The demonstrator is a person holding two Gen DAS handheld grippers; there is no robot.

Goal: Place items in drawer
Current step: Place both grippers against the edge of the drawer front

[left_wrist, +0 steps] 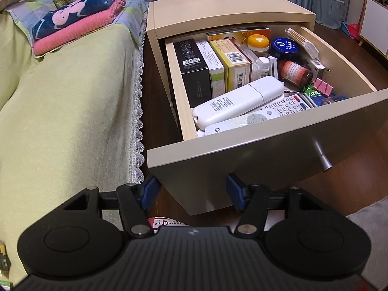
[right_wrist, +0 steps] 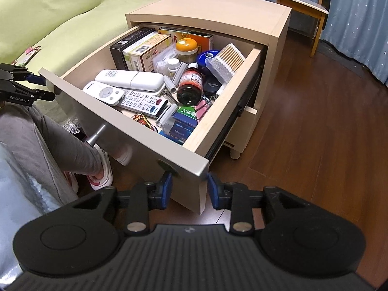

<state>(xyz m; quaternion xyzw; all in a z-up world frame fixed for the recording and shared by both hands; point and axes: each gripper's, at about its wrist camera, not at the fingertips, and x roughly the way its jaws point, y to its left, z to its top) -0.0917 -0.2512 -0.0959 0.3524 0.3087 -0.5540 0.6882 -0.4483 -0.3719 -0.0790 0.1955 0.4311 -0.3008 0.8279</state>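
Drawer (left_wrist: 266,131) pulled well out of a pale wood nightstand (left_wrist: 225,9), packed nearly full. Three white remotes (left_wrist: 238,101) stacked near the front panel, the top one lying diagonally across the other two. Upright boxes along the left wall: black box (left_wrist: 194,70), then white and yellow ones beside it. Orange-lidded jar (left_wrist: 258,42) and blue tin (left_wrist: 287,46) toward the back, brown medicine bottle (left_wrist: 294,71) lying on its side in the middle, cotton swabs (right_wrist: 226,61) against the right wall, pink binder clips (right_wrist: 202,108) and small blue packets near the front right corner. Metal knob (left_wrist: 321,155) sticking out of the front panel.

Left gripper (left_wrist: 191,191) spread wide, nothing between its blue pads, hovering just below the left end of the drawer front. Right gripper (right_wrist: 189,189) likewise parted and empty, straddling the lower right corner of the front panel; touching or not, cannot tell. Green-covered bed (left_wrist: 60,97) just left of the nightstand, folded pink and navy blankets (left_wrist: 80,21) on top. Grey-trousered leg (right_wrist: 48,140) and slippered feet of a person seated by the drawer, wood floor (right_wrist: 315,145) to the right
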